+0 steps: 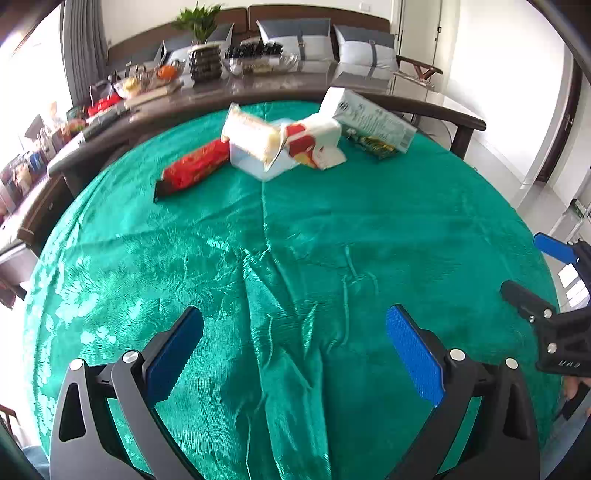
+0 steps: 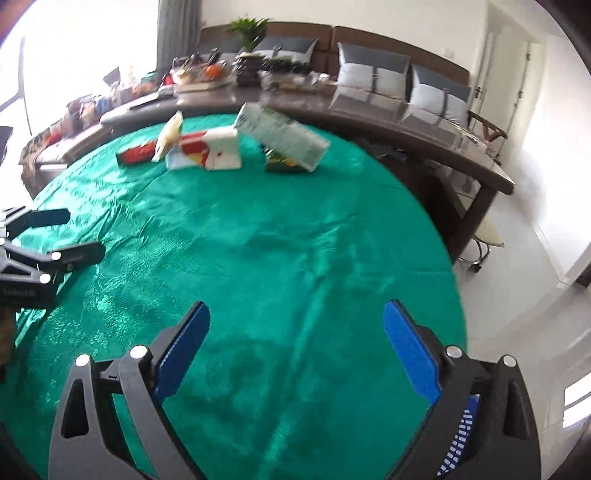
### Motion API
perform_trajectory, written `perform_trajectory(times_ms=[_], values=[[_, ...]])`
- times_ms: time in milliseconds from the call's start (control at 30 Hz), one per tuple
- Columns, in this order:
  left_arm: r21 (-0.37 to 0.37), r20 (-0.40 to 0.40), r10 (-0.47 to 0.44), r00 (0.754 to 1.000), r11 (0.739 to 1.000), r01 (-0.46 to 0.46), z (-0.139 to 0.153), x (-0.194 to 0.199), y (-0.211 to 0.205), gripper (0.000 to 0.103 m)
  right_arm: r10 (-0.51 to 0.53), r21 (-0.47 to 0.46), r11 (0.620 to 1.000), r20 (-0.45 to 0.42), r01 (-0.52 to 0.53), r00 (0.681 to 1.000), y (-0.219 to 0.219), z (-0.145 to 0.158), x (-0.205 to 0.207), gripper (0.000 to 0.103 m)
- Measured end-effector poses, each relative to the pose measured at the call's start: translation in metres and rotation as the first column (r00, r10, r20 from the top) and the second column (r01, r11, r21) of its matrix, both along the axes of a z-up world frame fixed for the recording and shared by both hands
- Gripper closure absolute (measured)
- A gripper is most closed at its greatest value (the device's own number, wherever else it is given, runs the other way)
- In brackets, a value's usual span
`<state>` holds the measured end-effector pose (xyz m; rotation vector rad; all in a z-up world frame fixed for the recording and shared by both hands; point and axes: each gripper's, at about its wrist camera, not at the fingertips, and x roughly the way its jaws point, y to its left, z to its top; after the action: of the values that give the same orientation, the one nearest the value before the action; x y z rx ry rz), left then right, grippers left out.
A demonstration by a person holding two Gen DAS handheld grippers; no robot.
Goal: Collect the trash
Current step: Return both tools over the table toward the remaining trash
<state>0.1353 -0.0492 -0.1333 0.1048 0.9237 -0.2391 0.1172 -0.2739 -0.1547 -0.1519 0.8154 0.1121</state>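
A heap of trash lies at the far side of the round green-clothed table (image 1: 295, 258): a red snack wrapper (image 1: 194, 168), a yellowish packet (image 1: 249, 134) on a pale blue box (image 1: 258, 162), a red-and-white tissue pack (image 1: 314, 142) and a long green-white carton (image 1: 373, 118). The same heap shows in the right wrist view, with the carton (image 2: 282, 136) at its right. My left gripper (image 1: 295, 354) is open over bare cloth near the front edge, nothing between its blue pads. My right gripper (image 2: 295, 350) is also open and empty, well short of the heap.
Behind the round table stands a long dark table (image 1: 258, 88) crowded with dishes, food and a potted plant (image 1: 201, 22). A sofa with grey cushions (image 1: 365, 46) lines the back wall. White floor (image 2: 517, 266) lies to the right, and a blue slotted basket (image 2: 458, 439) shows under the right gripper.
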Motion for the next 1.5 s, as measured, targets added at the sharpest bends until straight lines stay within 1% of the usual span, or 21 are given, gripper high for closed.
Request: perform_trajectory(times_ms=[100,167,233,467,1133,1333,1367,1433,1500], values=[[-0.011,-0.044,0.011,0.999,1.0,-0.012,-0.012,0.005,0.003,0.005,0.0,0.032,0.999,-0.036,0.001,0.999,0.004,-0.008,0.01,0.011],[0.005,-0.037,0.016,0.999,1.0,-0.016,-0.012,0.003,0.0,0.005,-0.004,0.034,0.999,-0.058,0.006,0.998,0.004,-0.012,0.014,0.011],[0.04,-0.034,0.019,0.999,0.999,-0.018,-0.014,0.003,-0.007,0.005,-0.006,0.033,0.999,-0.071,0.009,0.997,0.003,-0.015,0.013,0.011],[0.035,-0.036,0.025,0.999,0.999,-0.024,-0.015,0.004,-0.01,0.004,-0.035,0.103,0.994,-0.099,0.046,0.994,-0.008,-0.017,0.011,0.011],[0.036,-0.035,0.028,0.999,0.999,-0.027,-0.016,0.005,-0.009,0.004,-0.059,0.065,0.996,-0.094,0.065,0.994,-0.006,-0.018,0.01,0.007],[0.031,-0.035,0.052,0.998,0.998,-0.051,-0.015,0.001,-0.004,0.004,-0.06,0.057,0.996,-0.09,0.065,0.994,-0.005,-0.018,0.009,0.007],[0.022,-0.039,0.056,0.998,0.998,-0.055,-0.014,0.0,-0.001,0.004,-0.059,0.062,0.996,-0.092,0.065,0.994,-0.005,-0.018,0.009,0.007],[-0.024,-0.052,0.034,0.998,0.999,-0.035,-0.012,-0.001,0.008,0.004,-0.058,0.068,0.996,-0.1,0.065,0.993,-0.006,-0.018,0.01,0.007],[-0.041,-0.066,0.009,0.998,0.999,-0.012,-0.011,-0.001,0.015,0.004,-0.057,0.072,0.995,-0.101,0.065,0.993,-0.007,-0.018,0.01,0.007]])
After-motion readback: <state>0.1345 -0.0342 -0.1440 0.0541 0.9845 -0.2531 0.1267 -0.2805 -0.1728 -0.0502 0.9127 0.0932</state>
